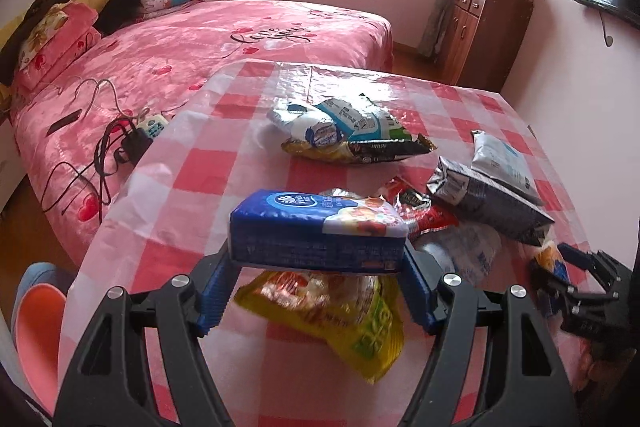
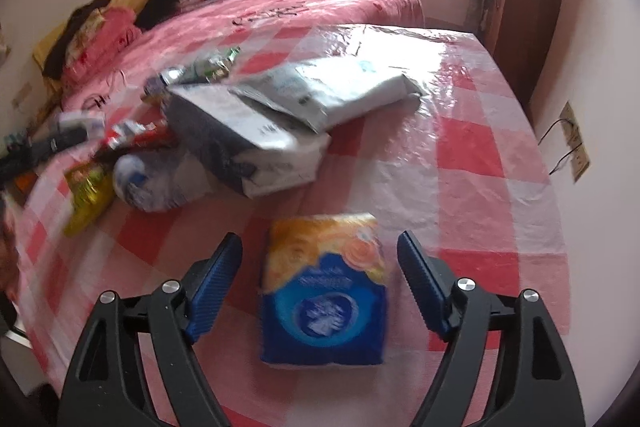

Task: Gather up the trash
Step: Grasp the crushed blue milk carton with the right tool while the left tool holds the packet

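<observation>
Left gripper clamps a blue tissue pack between its pads, lifted clear of the checked tablecloth, with a yellow snack bag lying right underneath. Right gripper hangs with jaws spread wide either side of a blue-and-orange packet flat on the cloth, pads not touching it. Further back, a grey mailer bag sits beside a red wrapper, then two snack bags stacked mid-table, the pink bed beyond
</observation>
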Demonstrator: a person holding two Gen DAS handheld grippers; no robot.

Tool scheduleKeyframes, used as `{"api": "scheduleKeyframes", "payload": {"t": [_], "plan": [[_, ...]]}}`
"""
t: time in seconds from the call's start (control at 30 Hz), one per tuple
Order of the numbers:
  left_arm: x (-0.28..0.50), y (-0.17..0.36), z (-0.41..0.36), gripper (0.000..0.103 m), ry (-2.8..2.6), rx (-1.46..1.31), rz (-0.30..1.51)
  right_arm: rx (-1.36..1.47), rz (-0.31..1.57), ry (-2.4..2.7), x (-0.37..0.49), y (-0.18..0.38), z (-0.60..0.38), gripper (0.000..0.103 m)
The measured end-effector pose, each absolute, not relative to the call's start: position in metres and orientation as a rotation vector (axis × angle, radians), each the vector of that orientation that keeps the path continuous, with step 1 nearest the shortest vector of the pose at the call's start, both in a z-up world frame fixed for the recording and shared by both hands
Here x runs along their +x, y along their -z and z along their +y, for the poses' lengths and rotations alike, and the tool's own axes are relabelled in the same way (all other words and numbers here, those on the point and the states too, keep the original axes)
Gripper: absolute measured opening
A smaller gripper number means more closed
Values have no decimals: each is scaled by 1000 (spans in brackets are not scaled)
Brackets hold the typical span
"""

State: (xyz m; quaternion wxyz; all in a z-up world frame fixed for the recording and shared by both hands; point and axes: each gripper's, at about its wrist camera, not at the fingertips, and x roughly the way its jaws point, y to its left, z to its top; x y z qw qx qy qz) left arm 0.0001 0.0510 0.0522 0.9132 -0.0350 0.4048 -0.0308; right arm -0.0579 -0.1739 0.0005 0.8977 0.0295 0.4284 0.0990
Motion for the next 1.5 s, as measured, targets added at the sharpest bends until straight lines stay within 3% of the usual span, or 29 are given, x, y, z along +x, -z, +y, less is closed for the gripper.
{"api": "scheduleKeyframes", "payload": {"t": [0.43, 0.7, 0.87, 1.43, 1.5], "plan": [[-19, -48, 67, 72, 72, -69, 830, 393, 862, -337, -16, -10, -169, 81], [-25, -46, 95, 72, 43, -114, 834, 334, 827, -639, -44, -37, -103, 81], [-28, -40, 106, 72, 39, -131, 845, 253, 751, -518, -44, -51, -104, 81], [-39, -29, 116, 72, 71, -145, 877, 228, 847, -337, 22, -5, -92, 81], [-41, -27, 118, 72, 73, -149, 882, 197, 836, -308, 22, -5, -91, 76]]}}
